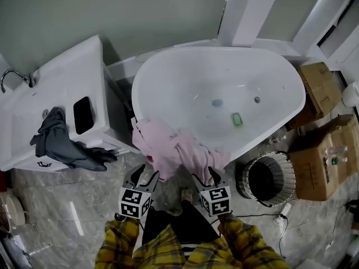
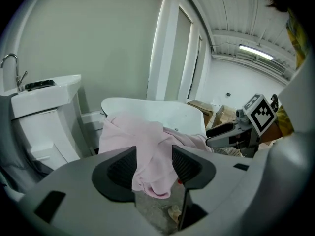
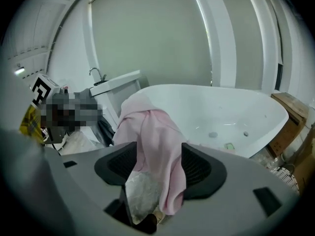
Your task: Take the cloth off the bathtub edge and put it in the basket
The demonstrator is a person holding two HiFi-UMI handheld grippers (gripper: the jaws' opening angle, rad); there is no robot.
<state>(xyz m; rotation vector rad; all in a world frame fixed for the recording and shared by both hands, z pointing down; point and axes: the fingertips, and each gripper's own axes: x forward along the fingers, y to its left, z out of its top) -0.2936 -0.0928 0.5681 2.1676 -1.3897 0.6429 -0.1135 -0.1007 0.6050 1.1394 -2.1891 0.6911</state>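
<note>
A pink cloth (image 1: 174, 150) hangs over the near edge of the white bathtub (image 1: 291, 116), drooping toward the floor. A round woven basket (image 1: 284, 170) stands on the floor to the right of it. My left gripper (image 1: 147, 175) is open just below the cloth's left hanging part. My right gripper (image 1: 208, 175) is open just below its right part. In the left gripper view the cloth (image 2: 142, 141) shows in the gap of the open left gripper (image 2: 153, 163), not pinched. In the right gripper view the cloth (image 3: 152, 136) hangs between the wide jaws of the right gripper (image 3: 158, 163), untouched by the pads.
A white sink cabinet (image 1: 33, 122) with a tap stands left of the tub, a dark grey cloth (image 1: 61, 142) draped over its front. Cardboard boxes (image 1: 325, 156) crowd the right side beyond the basket. A small green item (image 1: 236, 119) lies inside the tub. The floor is marbled tile.
</note>
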